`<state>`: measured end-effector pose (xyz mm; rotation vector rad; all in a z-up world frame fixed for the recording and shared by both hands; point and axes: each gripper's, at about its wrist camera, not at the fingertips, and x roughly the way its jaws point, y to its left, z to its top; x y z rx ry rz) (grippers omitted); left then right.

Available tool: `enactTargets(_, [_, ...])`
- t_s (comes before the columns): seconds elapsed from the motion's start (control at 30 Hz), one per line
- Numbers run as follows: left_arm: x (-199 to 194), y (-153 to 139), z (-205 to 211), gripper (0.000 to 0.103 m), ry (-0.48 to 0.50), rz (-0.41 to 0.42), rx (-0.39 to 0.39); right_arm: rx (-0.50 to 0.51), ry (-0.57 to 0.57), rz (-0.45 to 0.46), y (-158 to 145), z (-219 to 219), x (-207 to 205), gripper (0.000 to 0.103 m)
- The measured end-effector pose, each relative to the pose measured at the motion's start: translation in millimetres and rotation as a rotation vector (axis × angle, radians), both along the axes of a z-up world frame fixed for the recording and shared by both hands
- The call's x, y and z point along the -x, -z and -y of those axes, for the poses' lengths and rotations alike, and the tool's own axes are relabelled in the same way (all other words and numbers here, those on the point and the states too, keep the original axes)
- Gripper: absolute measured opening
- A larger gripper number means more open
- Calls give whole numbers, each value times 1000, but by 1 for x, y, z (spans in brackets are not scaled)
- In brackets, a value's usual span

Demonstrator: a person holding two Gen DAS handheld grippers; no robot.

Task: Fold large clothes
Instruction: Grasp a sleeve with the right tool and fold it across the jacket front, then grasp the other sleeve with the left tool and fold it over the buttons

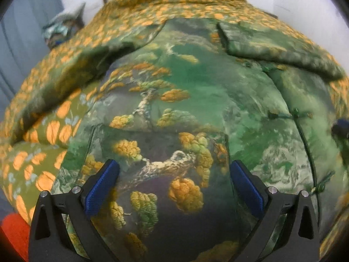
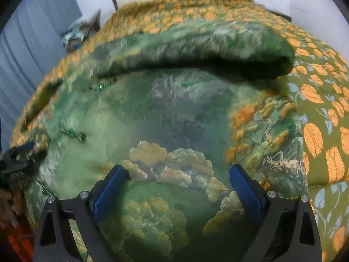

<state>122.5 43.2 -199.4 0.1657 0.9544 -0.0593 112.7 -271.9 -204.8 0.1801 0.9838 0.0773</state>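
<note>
Left gripper agape — over jacket.

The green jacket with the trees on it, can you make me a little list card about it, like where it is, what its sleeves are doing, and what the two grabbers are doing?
thing: green jacket printed with trees and clouds
place: spread flat on a bedspread with orange leaves
sleeves: left sleeve and right sleeve both lie out to the sides, not folded in yet
front: shut with small knot buttons
left gripper: jaws wide open above the jacket, holding nothing
right gripper: jaws wide open above the jacket, holding nothing
folding: not started
</note>
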Motion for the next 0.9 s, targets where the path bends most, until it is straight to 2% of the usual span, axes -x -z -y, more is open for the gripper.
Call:
enactTargets(0.07, [4,2,5,103,23,15,-27,21,-29,-29,1,-4,-8,103])
enactTargets(0.13, [4,4,4,103,21,20,-25,34,-40,-35,4,-6,-11,103])
enactTargets(0.37, [4,0,-1,103,-1,-10,5,48,-35,13,11,-7,-5,103])
enactTargets(0.5, [7,-10,-7,103,8,-55,106,44,-38,20,10,-3,1,103])
enactTargets(0.6, [13,-18,-7,103,37,-38,132,51,-40,25,11,-3,1,103])
enactTargets(0.9, [11,1,2,103,44,-81,42,72,-40,25,12,-7,1,103])
